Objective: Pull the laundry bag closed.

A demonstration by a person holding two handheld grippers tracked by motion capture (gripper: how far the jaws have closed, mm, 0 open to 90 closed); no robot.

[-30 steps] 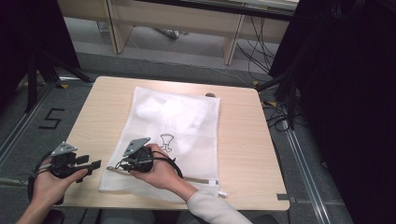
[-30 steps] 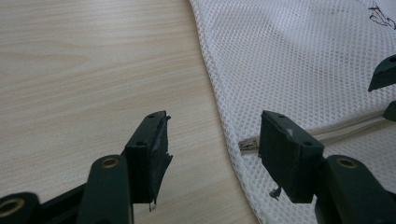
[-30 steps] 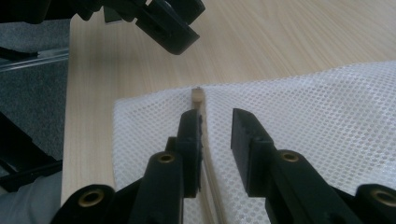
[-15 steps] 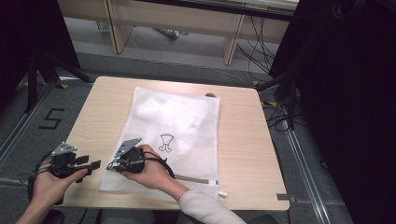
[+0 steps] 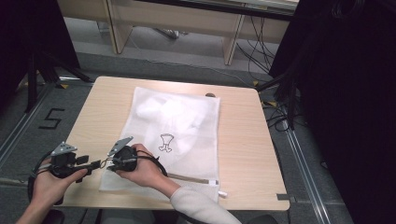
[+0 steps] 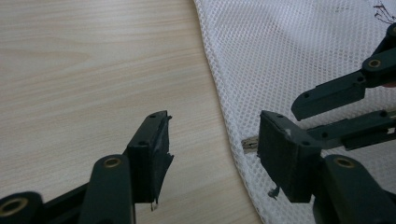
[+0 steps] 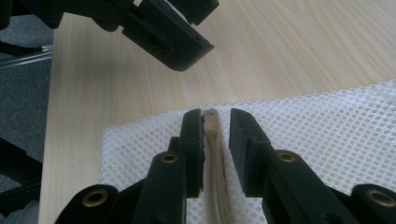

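While mesh laundry bag (image 5: 187, 126) holds white clothing (image 5: 173, 114), right hand-held gripper (image 7: 215, 128) narrowed astride zipper (image 7: 214, 154), left hand-held gripper (image 6: 212, 140) released.

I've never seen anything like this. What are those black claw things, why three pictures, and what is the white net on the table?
No robot here: a person holds a hand tool with two black jaws in each hand. The high view looks down on the table. The other two pictures come from small cameras riding on each tool, looking along its jaws. On the table lies a white mesh bag with something white inside and a zipper along its near edge. The left gripper waits open at the bag's corner. The right gripper has just been closing, its jaws on either side of the zipper's end; a narrow gap shows on one side, so it doesn't seem pinched yet.
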